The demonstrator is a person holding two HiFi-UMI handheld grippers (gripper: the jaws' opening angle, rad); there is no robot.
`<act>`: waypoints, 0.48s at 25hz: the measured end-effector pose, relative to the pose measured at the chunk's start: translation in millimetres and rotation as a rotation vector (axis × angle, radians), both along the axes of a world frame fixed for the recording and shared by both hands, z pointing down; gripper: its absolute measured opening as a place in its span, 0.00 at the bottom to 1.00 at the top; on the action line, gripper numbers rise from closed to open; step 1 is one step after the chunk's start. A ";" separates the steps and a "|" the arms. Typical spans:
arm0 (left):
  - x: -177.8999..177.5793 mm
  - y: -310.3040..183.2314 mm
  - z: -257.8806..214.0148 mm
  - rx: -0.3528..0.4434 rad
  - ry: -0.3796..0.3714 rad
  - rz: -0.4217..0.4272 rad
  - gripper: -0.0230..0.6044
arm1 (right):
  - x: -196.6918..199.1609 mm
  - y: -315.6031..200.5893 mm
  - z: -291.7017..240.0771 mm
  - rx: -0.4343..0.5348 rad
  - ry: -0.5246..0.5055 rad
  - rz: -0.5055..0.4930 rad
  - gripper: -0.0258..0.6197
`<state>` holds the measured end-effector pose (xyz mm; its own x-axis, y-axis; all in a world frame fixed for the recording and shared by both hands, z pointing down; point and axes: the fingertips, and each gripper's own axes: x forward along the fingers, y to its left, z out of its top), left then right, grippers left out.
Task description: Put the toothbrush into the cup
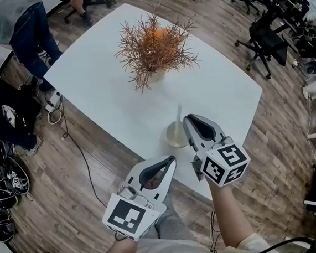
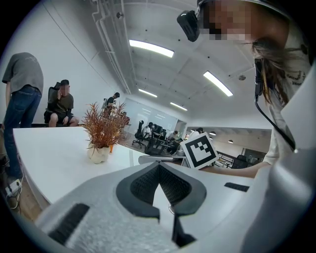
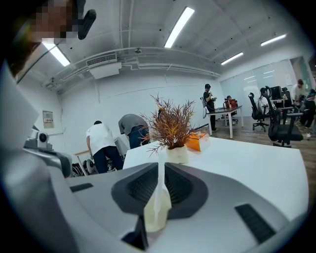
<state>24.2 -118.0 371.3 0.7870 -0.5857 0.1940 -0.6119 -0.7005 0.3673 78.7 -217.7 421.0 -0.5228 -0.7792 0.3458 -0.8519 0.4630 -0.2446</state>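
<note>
A cream cup (image 1: 174,136) stands near the front edge of the white table (image 1: 98,79). My right gripper (image 1: 187,118) hovers just right of it, shut on the toothbrush (image 1: 179,114). The toothbrush's thin white stem rises past the cup's rim; I cannot tell whether its lower end is inside the cup. In the right gripper view the toothbrush (image 3: 159,197) runs between the closed jaws of the right gripper (image 3: 162,165), cream and wider at the near end. My left gripper (image 1: 172,159) hangs off the table's front edge, shut and holding nothing. In its own view the left gripper (image 2: 158,165) faces the table.
A dry orange-brown plant (image 1: 153,46) in a white pot sits mid-table, with an orange box (image 3: 197,141) behind it. A person (image 1: 17,22) bends at the far left corner. Office chairs (image 1: 264,43) stand at the right. Cables (image 1: 62,113) lie on the wooden floor.
</note>
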 end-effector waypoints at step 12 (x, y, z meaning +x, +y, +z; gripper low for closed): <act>5.7 6.0 -15.8 0.034 0.000 0.009 0.05 | -7.5 48.0 -58.5 0.112 -0.043 -0.054 0.07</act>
